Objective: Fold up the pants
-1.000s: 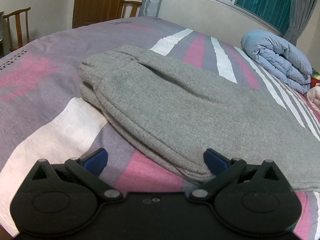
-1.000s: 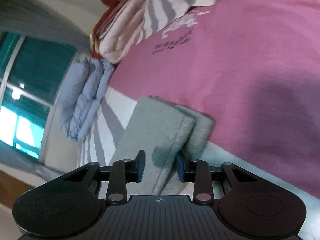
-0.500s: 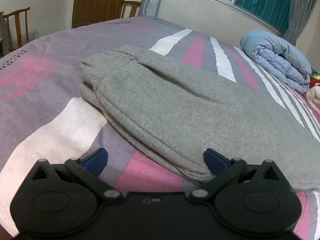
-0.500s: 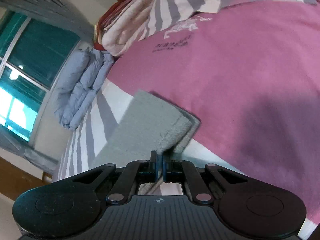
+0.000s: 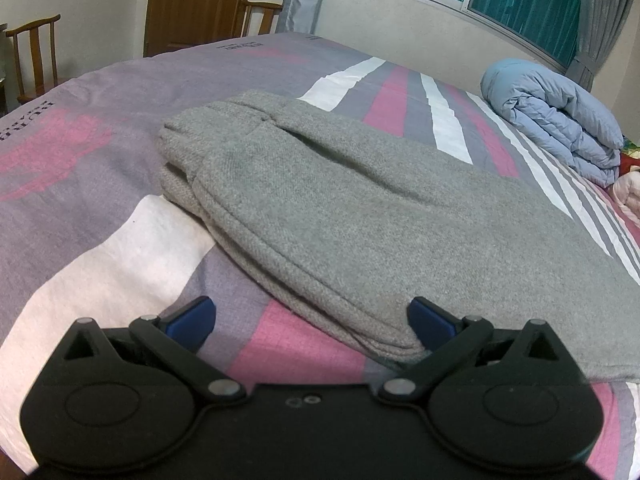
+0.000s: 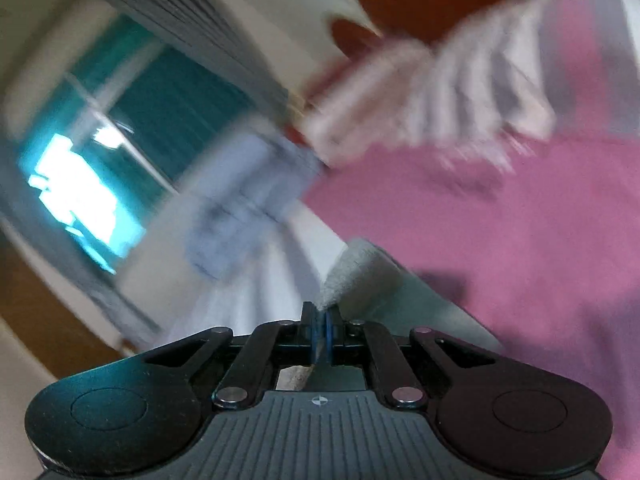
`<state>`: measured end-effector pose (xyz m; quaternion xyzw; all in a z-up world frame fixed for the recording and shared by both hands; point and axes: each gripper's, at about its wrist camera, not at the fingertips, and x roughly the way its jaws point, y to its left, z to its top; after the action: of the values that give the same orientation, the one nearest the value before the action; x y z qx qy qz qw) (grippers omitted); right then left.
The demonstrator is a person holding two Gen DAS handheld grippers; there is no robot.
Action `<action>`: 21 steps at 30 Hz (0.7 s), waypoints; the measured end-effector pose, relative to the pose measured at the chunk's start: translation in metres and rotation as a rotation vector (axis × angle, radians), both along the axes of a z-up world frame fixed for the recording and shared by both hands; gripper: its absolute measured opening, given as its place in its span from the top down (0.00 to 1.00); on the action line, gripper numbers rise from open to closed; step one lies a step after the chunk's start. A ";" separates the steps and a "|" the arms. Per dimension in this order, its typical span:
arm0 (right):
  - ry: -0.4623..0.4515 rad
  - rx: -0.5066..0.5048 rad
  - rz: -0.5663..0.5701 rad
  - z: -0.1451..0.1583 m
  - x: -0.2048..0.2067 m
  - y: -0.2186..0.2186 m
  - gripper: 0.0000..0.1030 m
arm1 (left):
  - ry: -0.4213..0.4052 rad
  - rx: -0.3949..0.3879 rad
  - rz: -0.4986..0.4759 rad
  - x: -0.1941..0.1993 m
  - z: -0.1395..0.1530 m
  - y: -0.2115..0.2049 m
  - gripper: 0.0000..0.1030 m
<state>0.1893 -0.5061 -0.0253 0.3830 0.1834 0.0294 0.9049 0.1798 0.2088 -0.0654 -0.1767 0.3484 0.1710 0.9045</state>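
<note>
Grey pants (image 5: 360,216) lie folded lengthwise on the striped bedspread (image 5: 100,208), waistband end at the far left, legs running to the right. My left gripper (image 5: 310,320) is open, low over the bed, its jaws either side of the pants' near folded edge. My right gripper (image 6: 320,322) is shut on the pants' leg end (image 6: 360,268) and holds it lifted above the pink part of the bedspread (image 6: 520,260). The right wrist view is motion-blurred.
A folded blue duvet (image 5: 556,120) lies at the far right of the bed under the window, blurred in the right wrist view (image 6: 248,208). Striped pillows (image 6: 440,92) are at the head. Wooden chairs (image 5: 36,60) and a door (image 5: 196,4) stand beyond the bed.
My right gripper closed on the pants' leg end and has lifted it, swinging fast. The left gripper has stayed still and open.
</note>
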 end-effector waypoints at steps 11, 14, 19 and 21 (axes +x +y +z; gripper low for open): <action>0.194 0.043 -0.031 -0.054 0.020 -0.007 0.96 | 0.003 0.001 0.001 0.000 0.000 0.000 0.05; 0.279 0.054 -0.024 -0.067 0.027 -0.009 0.97 | 0.002 0.001 0.003 0.000 0.001 -0.001 0.05; 0.221 -0.038 -0.079 -0.041 -0.002 -0.003 0.86 | -0.004 -0.007 0.003 0.000 0.000 0.000 0.05; 0.175 -0.056 -0.098 -0.031 -0.016 0.005 0.85 | -0.007 -0.014 0.009 -0.003 0.004 0.000 0.06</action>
<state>0.1729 -0.5012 -0.0563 0.3671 0.2433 -0.0537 0.8962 0.1773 0.2090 -0.0617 -0.1853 0.3455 0.1722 0.9037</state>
